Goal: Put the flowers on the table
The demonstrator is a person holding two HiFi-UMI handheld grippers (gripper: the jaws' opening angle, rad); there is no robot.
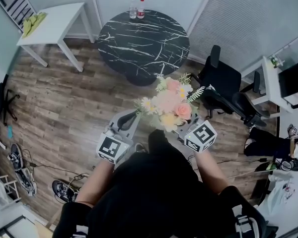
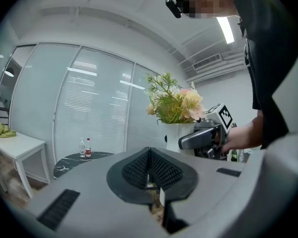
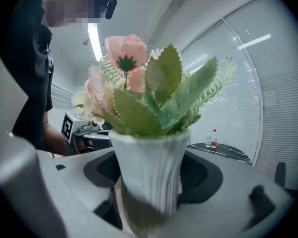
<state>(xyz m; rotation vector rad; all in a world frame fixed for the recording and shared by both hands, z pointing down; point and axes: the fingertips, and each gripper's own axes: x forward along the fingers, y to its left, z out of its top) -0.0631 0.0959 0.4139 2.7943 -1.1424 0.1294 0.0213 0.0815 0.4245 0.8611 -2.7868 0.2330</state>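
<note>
Right gripper [image 3: 149, 197] fingers clamped on white ribbed vase [image 3: 147, 155] of pink flowers [image 1: 170, 103], left gripper [image 2: 150, 168] fingers closed, empty, just beside it, round black marble bench [image 1: 139, 39] well apart

Left gripper [image 2: 150, 170] jaws together, empty; right gripper [image 3: 151, 185] clamps the white vase [image 3: 146, 155]
</note>
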